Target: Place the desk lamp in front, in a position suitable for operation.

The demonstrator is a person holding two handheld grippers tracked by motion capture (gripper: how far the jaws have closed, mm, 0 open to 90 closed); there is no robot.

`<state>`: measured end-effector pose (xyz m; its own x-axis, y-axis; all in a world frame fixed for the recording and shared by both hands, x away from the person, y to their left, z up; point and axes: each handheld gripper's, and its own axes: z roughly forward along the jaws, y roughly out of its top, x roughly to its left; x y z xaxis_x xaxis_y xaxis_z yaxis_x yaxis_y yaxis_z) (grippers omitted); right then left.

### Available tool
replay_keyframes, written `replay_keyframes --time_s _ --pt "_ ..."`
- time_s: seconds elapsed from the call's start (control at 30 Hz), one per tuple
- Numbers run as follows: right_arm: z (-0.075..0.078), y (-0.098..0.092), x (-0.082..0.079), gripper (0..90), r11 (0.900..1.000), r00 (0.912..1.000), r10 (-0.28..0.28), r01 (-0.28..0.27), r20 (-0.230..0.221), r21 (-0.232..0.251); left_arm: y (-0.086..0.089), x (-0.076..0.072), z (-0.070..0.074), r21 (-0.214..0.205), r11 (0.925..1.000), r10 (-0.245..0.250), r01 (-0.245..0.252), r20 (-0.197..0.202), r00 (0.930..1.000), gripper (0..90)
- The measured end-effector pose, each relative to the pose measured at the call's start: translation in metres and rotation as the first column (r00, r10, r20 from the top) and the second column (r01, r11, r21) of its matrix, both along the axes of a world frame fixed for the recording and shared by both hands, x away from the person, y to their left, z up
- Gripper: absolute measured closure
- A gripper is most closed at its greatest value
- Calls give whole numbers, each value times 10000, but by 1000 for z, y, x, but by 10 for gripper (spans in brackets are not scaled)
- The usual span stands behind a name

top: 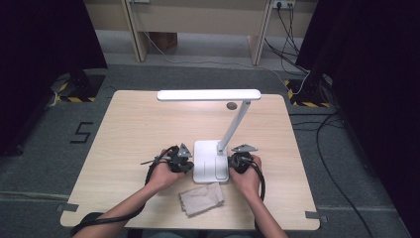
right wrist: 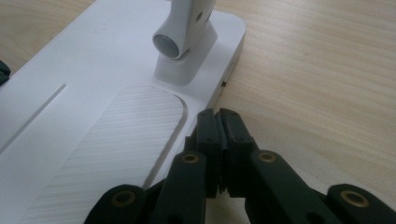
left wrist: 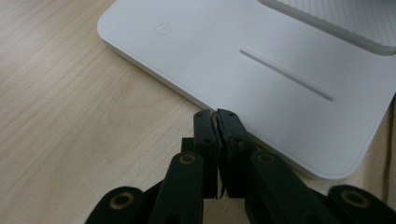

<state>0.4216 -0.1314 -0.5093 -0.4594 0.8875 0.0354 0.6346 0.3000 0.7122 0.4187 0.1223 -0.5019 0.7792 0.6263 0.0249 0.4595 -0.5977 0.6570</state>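
Observation:
A white desk lamp stands on the wooden table (top: 138,129), its flat base (top: 208,163) near the front, a slanted arm (top: 235,126) and a long bar head (top: 209,94) above. My left gripper (top: 185,163) sits just left of the base. In the left gripper view, that gripper (left wrist: 217,114) is shut with nothing between its jaws, its tips right at the edge of the base (left wrist: 261,60) below the power symbol (left wrist: 162,29). My right gripper (top: 237,161) is at the base's right side. Here too the gripper (right wrist: 217,112) is shut on nothing, beside the ribbed pad (right wrist: 126,140) and hinge (right wrist: 184,42).
A crumpled beige cloth (top: 200,198) lies on the table in front of the lamp, between the person's forearms. A small dark round spot (top: 231,105) marks the table's far side. Cables run over the grey floor to the right (top: 327,148).

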Motion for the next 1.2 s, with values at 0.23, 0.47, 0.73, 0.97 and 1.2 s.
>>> replay_keyframes --time_s 0.23,0.47,0.73,0.97,1.2 --pt "-1 5 -1 893 10000 9999 90 -90 133 -17 6 -3 0 -79 9999 122 -123 -53 9999 852" --pt "-1 10 -4 872 9998 9998 196 -196 77 2 13 -4 -1 -221 9994 273 -274 -63 9996 843" --pt "9 -1 -9 727 9999 9992 -11 7 405 109 23 -20 15 -909 9950 489 -421 742 9960 665" --pt "15 -16 -23 691 10000 9986 -9 5 520 80 23 -64 24 -1466 9857 -780 829 392 9962 519" --pt "13 -22 -33 683 9999 9990 -10 4 449 123 9 -91 12 -1515 9733 -1729 1724 103 9849 444"
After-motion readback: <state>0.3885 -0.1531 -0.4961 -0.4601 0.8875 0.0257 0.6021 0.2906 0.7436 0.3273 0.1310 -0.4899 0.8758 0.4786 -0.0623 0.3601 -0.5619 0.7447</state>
